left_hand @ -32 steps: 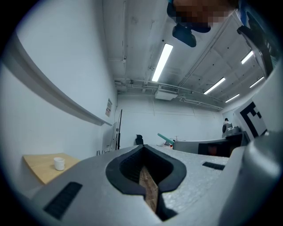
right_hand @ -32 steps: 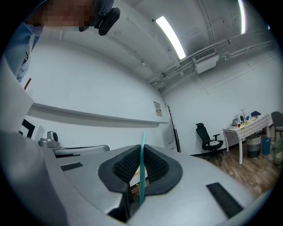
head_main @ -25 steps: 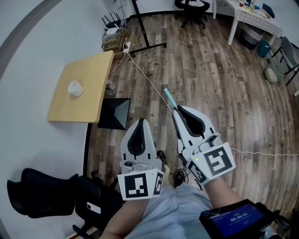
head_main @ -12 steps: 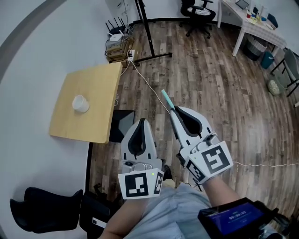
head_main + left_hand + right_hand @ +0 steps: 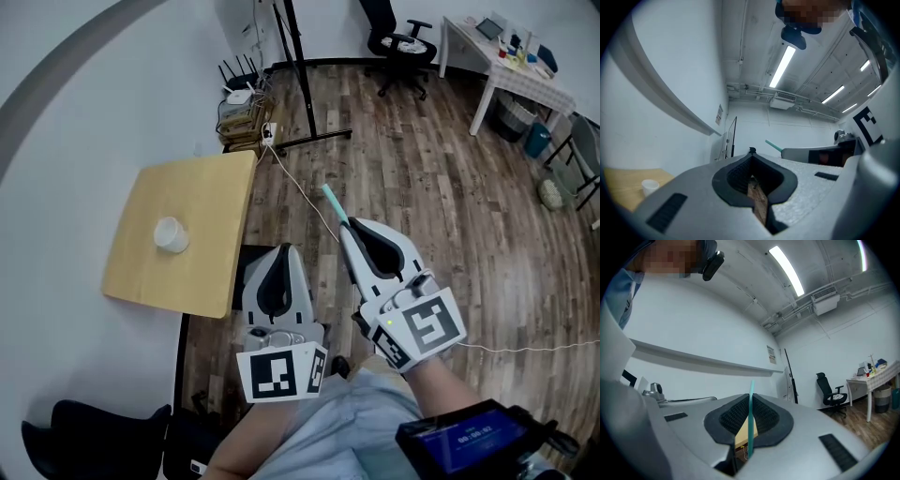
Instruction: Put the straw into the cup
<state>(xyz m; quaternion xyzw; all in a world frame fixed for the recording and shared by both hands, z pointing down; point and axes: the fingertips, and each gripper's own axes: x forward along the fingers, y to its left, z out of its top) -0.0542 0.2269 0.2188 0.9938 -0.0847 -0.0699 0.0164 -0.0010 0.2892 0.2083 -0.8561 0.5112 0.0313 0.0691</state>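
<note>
Right gripper view: the right gripper is clamped on the teal straw, whose end pokes past the fingertips. Lower centre of the head view, the left gripper is closed, empty. The cup stands centre-left on the table, well apart.

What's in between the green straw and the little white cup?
In the head view, between the straw in the right gripper and the cup: wooden floor crossed by a white cable, then bare yellow table.
</note>
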